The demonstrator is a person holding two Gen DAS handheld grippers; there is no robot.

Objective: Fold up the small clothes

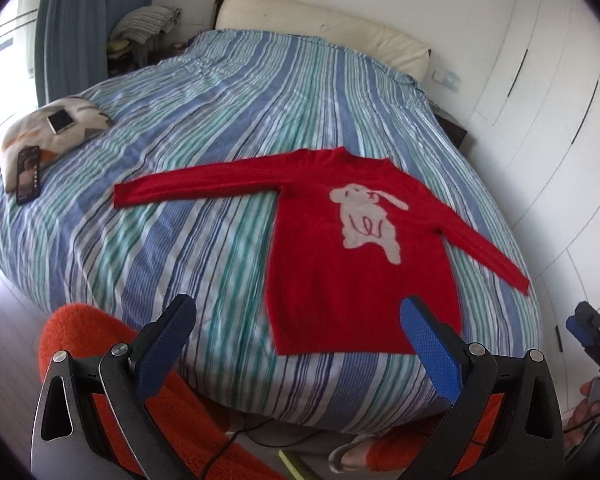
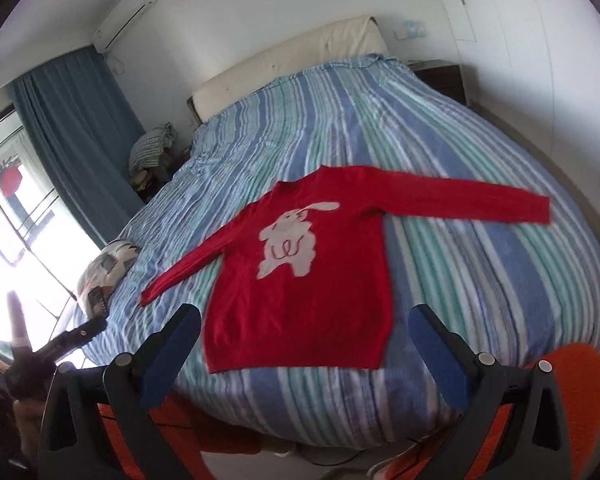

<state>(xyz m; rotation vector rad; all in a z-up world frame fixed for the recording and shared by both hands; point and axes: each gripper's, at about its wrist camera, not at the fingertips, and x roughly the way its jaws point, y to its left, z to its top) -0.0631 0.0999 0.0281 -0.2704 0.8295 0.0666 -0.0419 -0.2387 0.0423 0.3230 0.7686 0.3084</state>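
A small red sweater [image 1: 332, 264] with a white rabbit on its chest lies flat, face up, on the striped bed [image 1: 188, 168], both sleeves spread out, hem toward me. It also shows in the right wrist view [image 2: 300, 300]. My left gripper [image 1: 298, 316] is open and empty, held above the bed's near edge, just short of the hem. My right gripper [image 2: 304, 322] is open and empty, also hovering just short of the hem. The right gripper's tip shows at the right edge of the left wrist view [image 1: 588, 328].
A cushion [image 1: 40, 136] with two phones [image 1: 28, 174] on it lies at the bed's left side. A cream headboard [image 1: 324, 28] is at the far end. White wardrobe doors [image 1: 548, 120] stand on the right. Blue curtains [image 2: 76, 132] and a window are on the left. An orange rug [image 1: 84, 328] is below.
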